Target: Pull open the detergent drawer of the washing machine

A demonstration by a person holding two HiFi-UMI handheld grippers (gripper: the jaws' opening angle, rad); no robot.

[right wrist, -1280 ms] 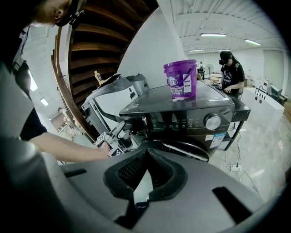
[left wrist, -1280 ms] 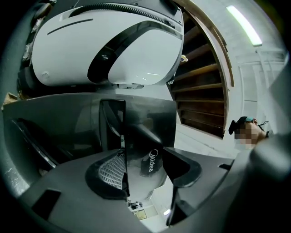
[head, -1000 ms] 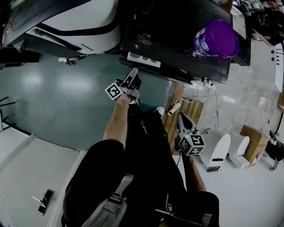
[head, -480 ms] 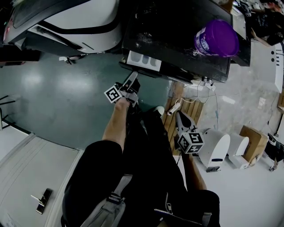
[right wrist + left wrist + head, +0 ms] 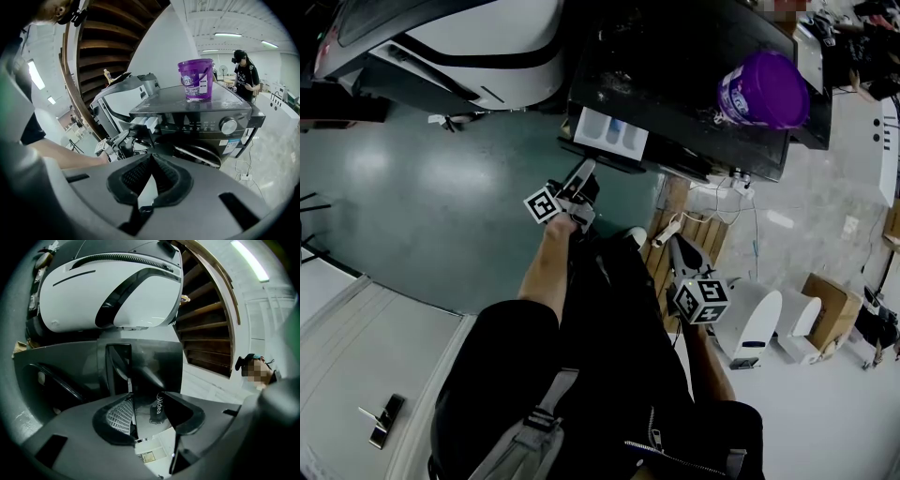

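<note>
The detergent drawer [image 5: 612, 132] is standing partly out of the front of the dark washing machine [image 5: 675, 56] with its pale compartments showing, so we are judging the pull to be midway, not finished. At 7 o'clock of it in the head view, the left gripper [image 5: 584, 172] is holding the drawer's dark front panel, its jaws set narrow with the panel between them. As we are reading it, the next move is calling for a straight draw toward us along the drawer's run, with a firm grip, until the tray stops. At 4 o'clock of the left gripper, well apart from the machine, the right gripper [image 5: 680, 251] is hanging idle, its pads together on nothing. The head view is giving us only the machine's top, with the purple tub [image 5: 766, 89] at 2 o'clock of the drawer. The right gripper view is showing us the front face with its dial [image 5: 228, 125] and round door [image 5: 199, 157]. The left gripper view alone is showing the panel between the jaws.
</note>
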